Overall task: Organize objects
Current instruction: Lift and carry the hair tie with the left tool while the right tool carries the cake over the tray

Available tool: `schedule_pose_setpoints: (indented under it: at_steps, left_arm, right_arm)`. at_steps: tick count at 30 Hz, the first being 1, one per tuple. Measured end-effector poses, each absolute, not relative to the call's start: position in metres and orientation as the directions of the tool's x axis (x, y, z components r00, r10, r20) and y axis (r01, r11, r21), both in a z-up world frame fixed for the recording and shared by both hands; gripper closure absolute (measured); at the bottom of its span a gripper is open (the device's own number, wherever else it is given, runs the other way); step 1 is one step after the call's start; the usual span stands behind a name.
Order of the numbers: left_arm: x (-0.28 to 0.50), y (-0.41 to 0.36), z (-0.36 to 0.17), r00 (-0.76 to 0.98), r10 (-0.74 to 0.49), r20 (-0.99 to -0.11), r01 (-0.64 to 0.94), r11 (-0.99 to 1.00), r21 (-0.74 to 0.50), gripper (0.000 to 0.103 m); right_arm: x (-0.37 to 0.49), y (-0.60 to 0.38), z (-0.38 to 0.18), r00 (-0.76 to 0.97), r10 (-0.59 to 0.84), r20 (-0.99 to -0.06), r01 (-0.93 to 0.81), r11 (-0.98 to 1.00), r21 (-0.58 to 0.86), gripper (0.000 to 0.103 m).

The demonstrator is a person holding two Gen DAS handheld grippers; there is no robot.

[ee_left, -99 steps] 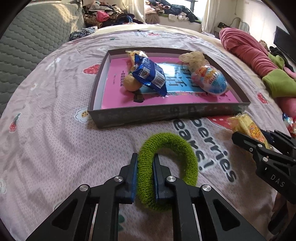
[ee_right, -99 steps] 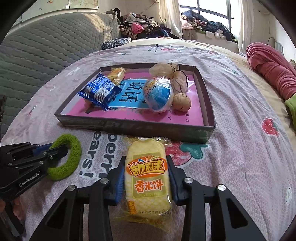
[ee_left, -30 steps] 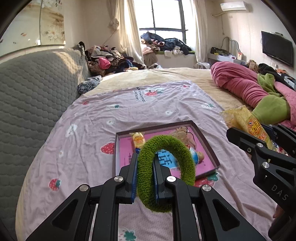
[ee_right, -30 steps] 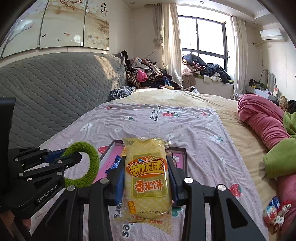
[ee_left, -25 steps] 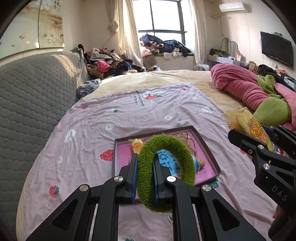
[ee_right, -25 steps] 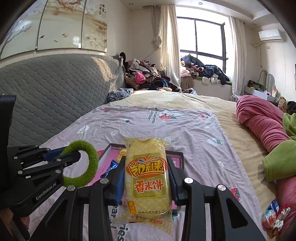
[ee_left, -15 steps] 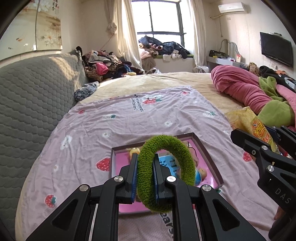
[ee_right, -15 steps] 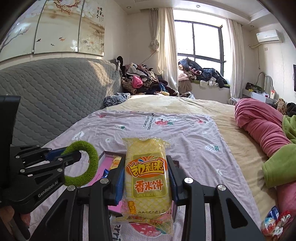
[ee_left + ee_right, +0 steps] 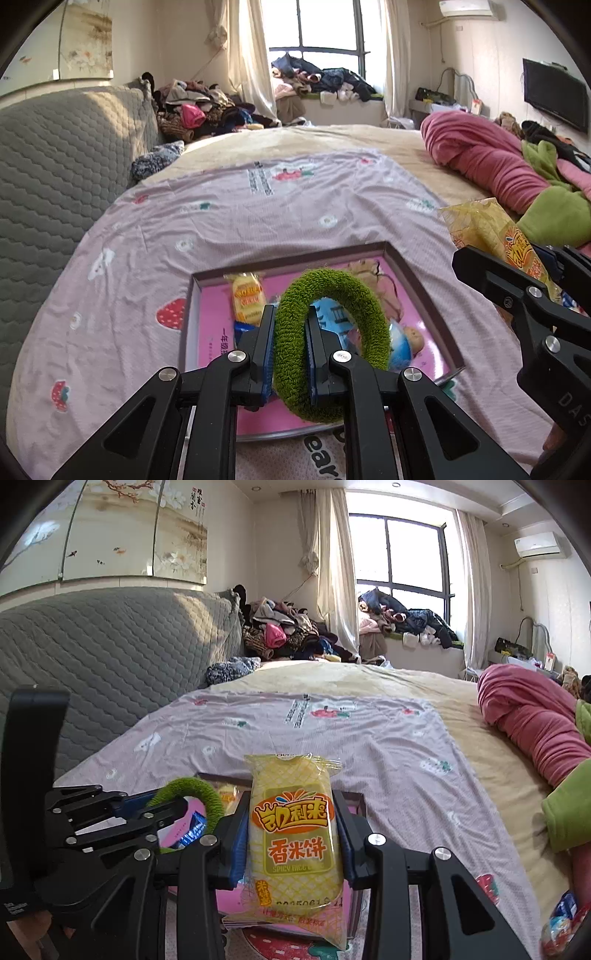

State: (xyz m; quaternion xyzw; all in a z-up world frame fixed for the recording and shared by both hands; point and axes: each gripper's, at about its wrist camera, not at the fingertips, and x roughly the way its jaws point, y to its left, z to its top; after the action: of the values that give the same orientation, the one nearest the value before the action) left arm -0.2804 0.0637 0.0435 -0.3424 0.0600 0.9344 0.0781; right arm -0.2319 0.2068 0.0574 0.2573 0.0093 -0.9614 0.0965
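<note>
- L gripper [image 9: 290, 349]: blue-padded fingers [image 9: 266, 347] closed nearly all the way, clamped on one side of a fuzzy green terry-cloth ring (hair scrunchie) [image 9: 332, 343]. Ring stands upright, its free loop sticking out toward 2 o'clock of the pads, off the bed.
- R gripper [image 9: 293, 834]: jaws partly apart, pressed on both long sides of a yellow plastic-wrapped rice cracker packet [image 9: 295, 834] w/ orange logo. Packet upright, top end past the fingertips at 12 o'clock, bottom seal hanging below the pads.
- Left cam: R gripper w/ its yellow packet enters at 3 o'clock. Right cam: L gripper w/ green ring sits at 9 o'clock, just beside the R one.
- Under both grippers: shallow grey-walled cardboard box tray w/ pink printed floor [image 9: 417, 284]. Inside it: small yellow snack packet [image 9: 247, 297] at 11 o'clock, blue wrapper [image 9: 242, 328] mostly hidden behind L fingers, blue-and-white round toy capsule [image 9: 402, 347] at 3 o'clock, beige plush bits [image 9: 376, 280] at 1 o'clock.
- Tray lies on a pale pink bedsheet w/ strawberry prints [image 9: 229, 221].
- Further out: grey quilted headboard [image 9: 55, 155] at 9 o'clock, rolled pink blanket [image 9: 480, 155] at 2 o'clock, clothes pile by window [image 9: 321, 77] at 12 o'clock.
</note>
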Motion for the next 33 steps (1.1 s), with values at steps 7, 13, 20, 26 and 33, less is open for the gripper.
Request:
schedule_pose_setpoints:
  at_steps: [7, 13, 20, 26, 33]
  left_arm:
    - [-0.295, 0.068, 0.011, -0.727, 0.112, -0.678, -0.183, -0.983, 0.034, 0.089]
    - [-0.308, 0.072, -0.011, -0.709, 0.112, -0.696, -0.185, -0.982, 0.03, 0.089]
    - [-0.317, 0.073, -0.026, -0.701, 0.107, -0.705, -0.184, -0.982, 0.034, 0.089]
    - [-0.321, 0.073, -0.036, -0.691, 0.112, -0.714, -0.186, -0.982, 0.026, 0.089]
    - [-0.322, 0.073, -0.041, -0.691, 0.12, -0.713, -0.191, -0.981, 0.021, 0.089]
  right_arm:
    - [-0.249, 0.208, 0.029, -0.82, -0.188, -0.54, 0.201, -0.979, 0.035, 0.063]
    - [-0.265, 0.22, 0.014, -0.81, -0.178, -0.559, 0.18, -0.982, 0.051, 0.063]
    - [-0.281, 0.228, 0.002, -0.799, -0.168, -0.577, 0.171, -0.984, 0.049, 0.063]
    - [-0.293, 0.232, -0.015, -0.778, -0.156, -0.608, 0.155, -0.986, 0.054, 0.063]
    - [-0.301, 0.23, -0.022, -0.766, -0.147, -0.625, 0.154, -0.987, 0.044, 0.063]
